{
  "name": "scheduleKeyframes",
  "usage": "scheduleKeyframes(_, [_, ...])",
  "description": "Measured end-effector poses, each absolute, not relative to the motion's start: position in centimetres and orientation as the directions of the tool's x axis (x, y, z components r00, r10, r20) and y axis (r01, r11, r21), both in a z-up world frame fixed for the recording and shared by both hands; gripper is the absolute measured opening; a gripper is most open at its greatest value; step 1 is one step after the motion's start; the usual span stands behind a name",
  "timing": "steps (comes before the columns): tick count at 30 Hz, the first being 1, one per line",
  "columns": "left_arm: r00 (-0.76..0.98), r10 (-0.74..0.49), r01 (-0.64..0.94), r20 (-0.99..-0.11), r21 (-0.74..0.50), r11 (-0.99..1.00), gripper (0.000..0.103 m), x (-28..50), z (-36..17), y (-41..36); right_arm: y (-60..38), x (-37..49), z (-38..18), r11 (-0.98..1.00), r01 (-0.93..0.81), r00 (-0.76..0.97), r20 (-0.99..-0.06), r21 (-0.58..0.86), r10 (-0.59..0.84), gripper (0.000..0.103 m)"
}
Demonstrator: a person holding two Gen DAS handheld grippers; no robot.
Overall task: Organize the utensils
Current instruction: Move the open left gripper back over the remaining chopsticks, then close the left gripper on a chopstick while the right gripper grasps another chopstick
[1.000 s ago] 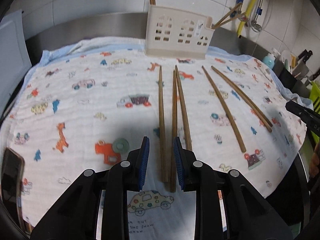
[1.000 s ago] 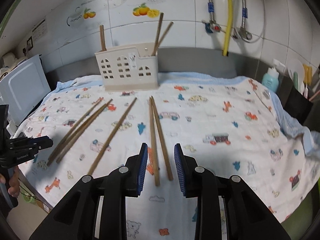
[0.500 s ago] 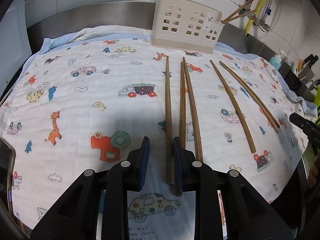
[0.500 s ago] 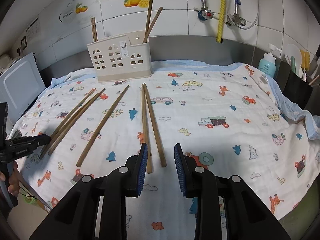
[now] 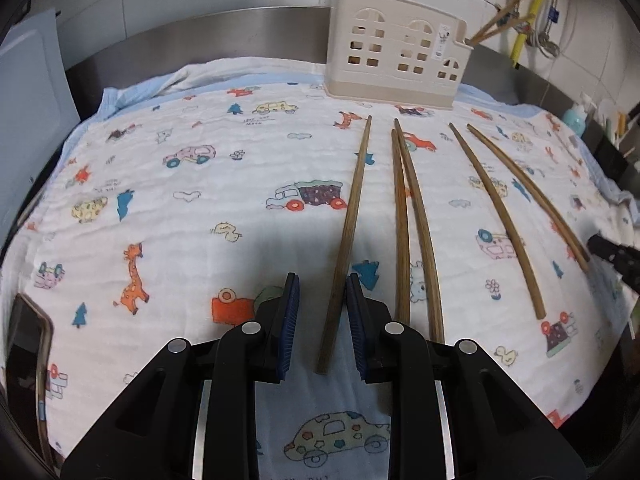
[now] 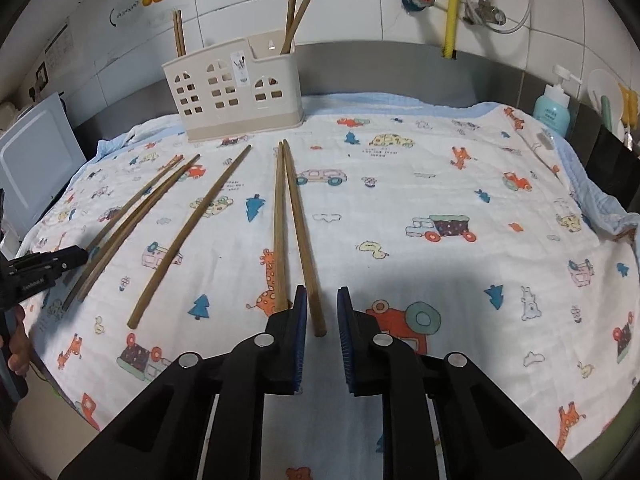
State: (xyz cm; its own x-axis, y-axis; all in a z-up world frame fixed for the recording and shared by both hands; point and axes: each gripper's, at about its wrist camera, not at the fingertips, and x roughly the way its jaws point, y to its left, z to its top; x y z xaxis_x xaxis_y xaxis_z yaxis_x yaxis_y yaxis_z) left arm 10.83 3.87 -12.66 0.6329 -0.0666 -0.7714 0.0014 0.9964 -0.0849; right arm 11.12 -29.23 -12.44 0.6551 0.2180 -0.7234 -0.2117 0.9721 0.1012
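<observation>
Now, on my left wrist view, the left claw tilts down toward the tabletop, which is covered by a cartoon-print cloth. Its blue pads stand a little apart, with the near end of one chopstick lying between them; I see no pad pressing on it. Just right of that claw lie two more chopsticks, close together, and farther right another pair. All point toward the cream holder at the back of the cloth, where a few sticks stand upright.

Over on my right wrist view, the right claw also slants down at the cloth. Its jaws have just been closing, and they are narrow but still parted around the near end of a chopstick; whether the pads touch it I cannot tell. That stick's partner runs just outside the left pad. At the left edge the other claw and a hand show.
</observation>
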Motion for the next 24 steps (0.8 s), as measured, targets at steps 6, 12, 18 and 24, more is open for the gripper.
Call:
scheduleKeyframes(6, [0.642,-0.083,0.021,-0.762,-0.091,0.996,0.024,10.6,-12.7,3.8,-28.6,11.9,-12.9,0.966,-0.243,0.648,-0.728,0.083,0.225,0.014])
scheduleKeyframes(12, [0.646,-0.127,0.048,-0.753,-0.125,0.991,0.024,10.5,-12.8,3.8,-27.9,12.9,-13.5,0.961,-0.267,0.634,-0.739,0.064,0.226,0.010])
scheduleKeyframes(18, [0.651,-0.165,0.073,-0.741,-0.156,0.985,0.024,10.5,-12.9,4.1,-27.7,13.4,-13.6,0.959,-0.277,0.640,-0.735,0.052,0.225,0.008])
scheduleKeyframes(24, [0.651,-0.161,0.084,-0.742,-0.140,0.987,0.023,10.8,-13.0,3.8,-27.7,13.4,-13.6,0.960,-0.274,0.647,-0.729,0.054,0.226,0.007])
